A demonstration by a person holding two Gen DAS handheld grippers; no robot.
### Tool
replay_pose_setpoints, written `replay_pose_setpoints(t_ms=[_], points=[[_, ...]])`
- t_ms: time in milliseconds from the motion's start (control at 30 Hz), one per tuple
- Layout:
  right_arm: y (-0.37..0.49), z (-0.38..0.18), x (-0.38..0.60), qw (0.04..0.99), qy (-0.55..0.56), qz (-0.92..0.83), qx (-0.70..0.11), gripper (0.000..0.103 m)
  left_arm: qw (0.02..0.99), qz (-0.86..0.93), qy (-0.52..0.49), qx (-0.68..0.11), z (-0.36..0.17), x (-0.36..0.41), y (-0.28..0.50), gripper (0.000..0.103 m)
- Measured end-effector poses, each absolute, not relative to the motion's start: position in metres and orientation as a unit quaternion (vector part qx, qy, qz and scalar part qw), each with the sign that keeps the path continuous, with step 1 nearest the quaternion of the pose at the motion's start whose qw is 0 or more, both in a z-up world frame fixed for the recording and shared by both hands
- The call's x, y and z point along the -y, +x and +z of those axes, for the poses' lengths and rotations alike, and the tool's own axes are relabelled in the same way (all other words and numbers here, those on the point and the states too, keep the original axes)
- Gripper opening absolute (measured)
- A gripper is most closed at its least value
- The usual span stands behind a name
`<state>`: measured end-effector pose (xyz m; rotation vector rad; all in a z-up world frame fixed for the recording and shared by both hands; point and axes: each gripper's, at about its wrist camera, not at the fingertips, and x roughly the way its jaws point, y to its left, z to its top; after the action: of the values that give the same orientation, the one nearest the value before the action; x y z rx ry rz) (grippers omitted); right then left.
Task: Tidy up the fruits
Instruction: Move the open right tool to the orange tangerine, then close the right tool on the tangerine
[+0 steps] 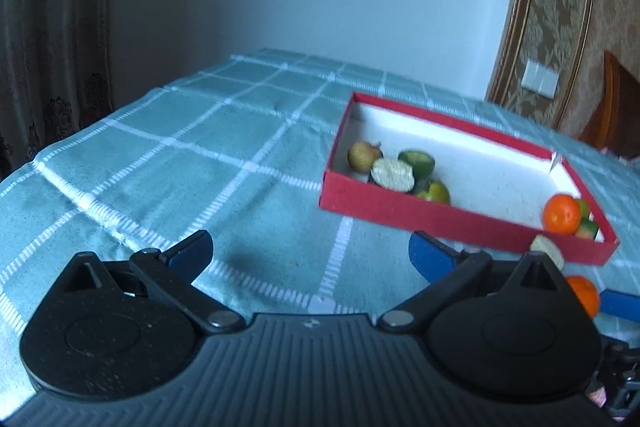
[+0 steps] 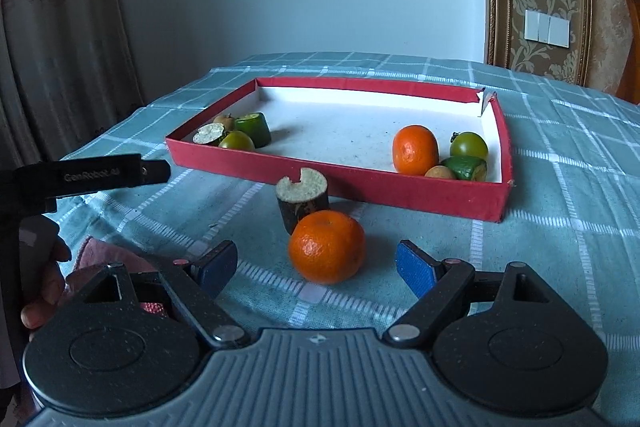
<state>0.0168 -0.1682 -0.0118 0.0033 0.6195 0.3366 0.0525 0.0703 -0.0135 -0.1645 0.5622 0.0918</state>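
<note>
An orange tangerine (image 2: 327, 247) lies on the checked cloth just ahead of my right gripper (image 2: 316, 269), whose blue-padded jaws stand open on either side of it without touching. Behind it stands a dark cut fruit stub (image 2: 302, 199) with a pale top. The red tray (image 2: 340, 183) holds a second tangerine (image 2: 415, 149), a green tomato (image 2: 469, 145) and green pieces at its right end, and several green and brown pieces (image 2: 236, 135) at its left end. My left gripper (image 1: 310, 257) is open over bare cloth, left of the tray (image 1: 440, 223). The loose tangerine (image 1: 585, 293) shows at its right edge.
The table carries a teal checked cloth (image 2: 560, 227). A hand (image 2: 44, 279) holds the other gripper's black body (image 2: 100, 177) at the left of the right wrist view, with pink cloth (image 2: 104, 255) below it. Curtains hang at the left, and a wooden chair (image 1: 616, 107) stands behind the table's right side.
</note>
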Motion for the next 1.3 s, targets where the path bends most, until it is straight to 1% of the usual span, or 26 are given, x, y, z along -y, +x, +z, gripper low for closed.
replay_pose_setpoints(t_ms=[100, 267, 433, 833, 933, 1000, 1033, 1100, 1167, 1300], points=[[0.017, -0.013, 0.169, 0.938, 0.011, 0.166, -0.304, 0.087, 0.948, 0.052, -0.057, -0.308, -0.018, -0.063, 0.061, 0.103], [0.016, -0.013, 0.172, 0.94, 0.021, 0.161, -0.3, 0.087, 0.945, 0.052, 0.001, -0.323, -0.022, -0.046, 0.064, 0.103], [0.016, -0.013, 0.173, 0.941, 0.019, 0.16, -0.298, 0.087, 0.943, 0.045, -0.014, -0.329, -0.023, -0.05, 0.065, 0.103], [0.024, -0.016, 0.168, 0.937, 0.002, 0.165, -0.308, 0.087, 0.943, 0.045, -0.014, -0.329, -0.023, -0.05, 0.065, 0.103], [0.026, -0.016, 0.165, 0.936, -0.005, 0.165, -0.31, 0.079, 0.943, 0.045, -0.014, -0.329, -0.023, -0.05, 0.065, 0.103], [0.028, -0.017, 0.163, 0.934, -0.011, 0.165, -0.316, 0.071, 0.943, 0.045, -0.014, -0.329, -0.023, -0.05, 0.065, 0.103], [0.03, -0.018, 0.163, 0.933, -0.012, 0.165, -0.32, 0.064, 0.943, 0.045, -0.014, -0.329, -0.023, -0.05, 0.065, 0.103], [0.03, -0.018, 0.162, 0.933, -0.017, 0.163, -0.32, 0.062, 0.943, 0.045, -0.014, -0.329, -0.023, -0.05, 0.065, 0.103], [0.031, -0.018, 0.161, 0.933, -0.021, 0.16, -0.32, 0.055, 0.943, 0.045, -0.014, -0.329, -0.023, -0.05, 0.065, 0.103], [0.032, -0.018, 0.161, 0.935, -0.028, 0.153, -0.32, 0.045, 0.943, 0.045, -0.014, -0.329, -0.023, -0.05, 0.065, 0.103]])
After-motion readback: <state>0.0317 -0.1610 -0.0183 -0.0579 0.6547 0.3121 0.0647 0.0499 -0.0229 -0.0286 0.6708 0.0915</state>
